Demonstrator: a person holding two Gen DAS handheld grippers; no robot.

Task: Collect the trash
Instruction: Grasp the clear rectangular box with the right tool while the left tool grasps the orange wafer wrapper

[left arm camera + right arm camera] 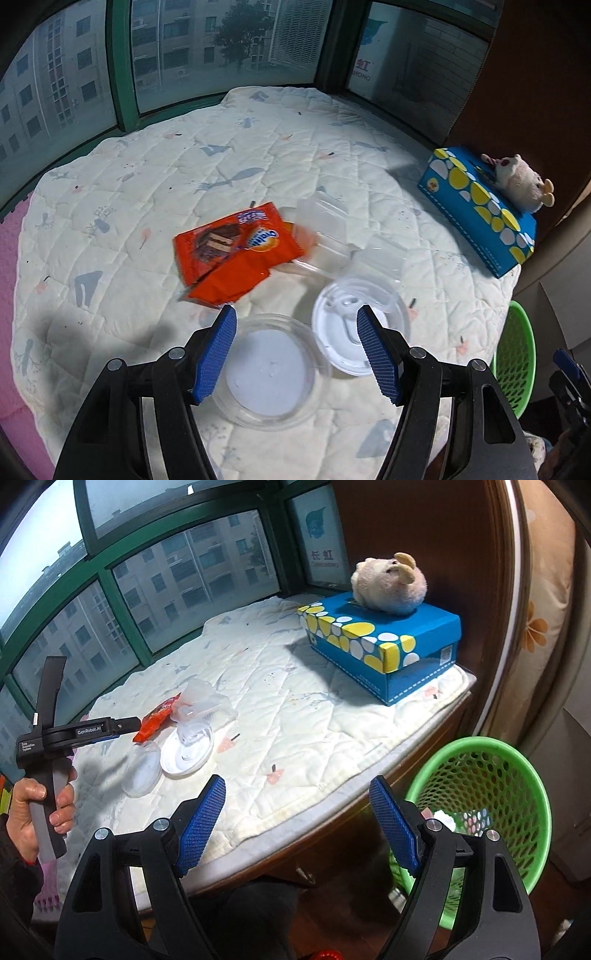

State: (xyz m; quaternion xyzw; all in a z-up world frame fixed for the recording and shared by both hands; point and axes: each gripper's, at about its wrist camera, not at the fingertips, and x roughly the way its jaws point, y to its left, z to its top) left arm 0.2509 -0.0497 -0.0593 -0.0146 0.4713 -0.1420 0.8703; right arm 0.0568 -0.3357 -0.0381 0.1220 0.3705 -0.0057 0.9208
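Left gripper, blue-padded jaws spread wide and empty, hangs over a clear round plastic lid on the white quilted mat. Just beside it, a white round cup lid; beyond, clear plastic clamshell pieces and an orange snack wrapper, partly overlapping. Right gripper, also wide and empty, sits above the mat's edge, the green mesh plastic basket beside it. Farther back: blue dotted tissue box topped by a plush toy.
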